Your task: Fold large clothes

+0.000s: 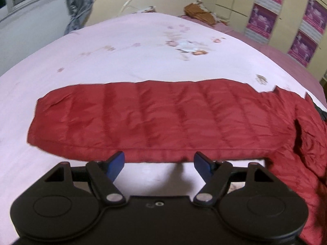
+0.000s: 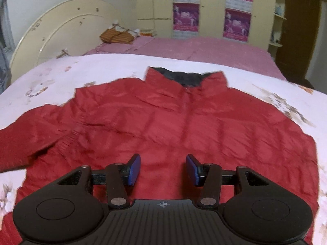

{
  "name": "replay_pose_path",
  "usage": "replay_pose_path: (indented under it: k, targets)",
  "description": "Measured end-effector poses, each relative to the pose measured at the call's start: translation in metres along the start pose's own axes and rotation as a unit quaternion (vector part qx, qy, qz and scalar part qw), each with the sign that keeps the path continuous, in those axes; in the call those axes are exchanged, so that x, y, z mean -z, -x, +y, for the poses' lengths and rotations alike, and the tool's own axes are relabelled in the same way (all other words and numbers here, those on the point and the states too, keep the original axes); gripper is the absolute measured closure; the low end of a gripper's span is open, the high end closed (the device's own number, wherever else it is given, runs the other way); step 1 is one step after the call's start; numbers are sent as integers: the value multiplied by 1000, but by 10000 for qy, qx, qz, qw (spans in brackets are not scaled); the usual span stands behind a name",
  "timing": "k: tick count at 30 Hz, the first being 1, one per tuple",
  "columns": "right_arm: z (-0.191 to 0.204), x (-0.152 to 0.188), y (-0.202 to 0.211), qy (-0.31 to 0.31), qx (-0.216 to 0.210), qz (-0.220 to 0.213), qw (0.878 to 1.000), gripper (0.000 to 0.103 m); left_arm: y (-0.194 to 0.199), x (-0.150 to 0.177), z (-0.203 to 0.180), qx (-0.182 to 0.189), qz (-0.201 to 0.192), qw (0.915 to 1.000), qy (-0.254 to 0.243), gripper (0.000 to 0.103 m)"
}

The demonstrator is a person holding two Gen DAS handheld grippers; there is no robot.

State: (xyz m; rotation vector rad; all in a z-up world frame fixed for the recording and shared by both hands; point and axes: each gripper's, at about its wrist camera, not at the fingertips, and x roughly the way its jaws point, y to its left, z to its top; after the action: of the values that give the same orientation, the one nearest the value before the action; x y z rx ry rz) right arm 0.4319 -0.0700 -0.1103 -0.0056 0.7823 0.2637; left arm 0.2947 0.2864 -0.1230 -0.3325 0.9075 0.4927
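Pink bedspread point(image 1: 102, 47) bears red jacket point(image 2: 163, 118) under both empty, parted grippers.

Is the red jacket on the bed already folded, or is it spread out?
Spread out: the red jacket lies flat on the bed, one sleeve stretched sideways.

Open left tool point(image 1: 159, 164) hovers beside red jacket's sleeve point(image 1: 143, 118).

One red jacket point(image 2: 163, 126), two grippers, both gaping.
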Motion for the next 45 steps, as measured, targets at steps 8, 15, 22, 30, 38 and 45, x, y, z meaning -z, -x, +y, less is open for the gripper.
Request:
replay_pose_path:
  k: [8, 15, 22, 30, 38, 45]
  targets:
    - [34, 3, -30, 290, -95, 175, 9994, 54, -4, 1, 44, -233, 120, 9983, 519, 30]
    - [38, 9, -48, 600, 59, 341, 9976, 54, -9, 1, 71, -227, 213, 9946, 990, 29]
    - [44, 6, -44, 587, 25, 295, 9978, 54, -18, -6, 86, -74, 147, 9890, 1472, 25]
    - [43, 0, -36, 398, -23, 107, 9991, 54, -29, -17, 100, -53, -95, 9821, 1881, 24]
    - [52, 5, -51, 634, -4, 323, 9975, 54, -29, -17, 108, -79, -202, 9768, 2130, 31]
    - [49, 8, -53, 656, -41, 310, 9974, 54, -33, -16, 106, -260, -562, 9727, 2234, 52]
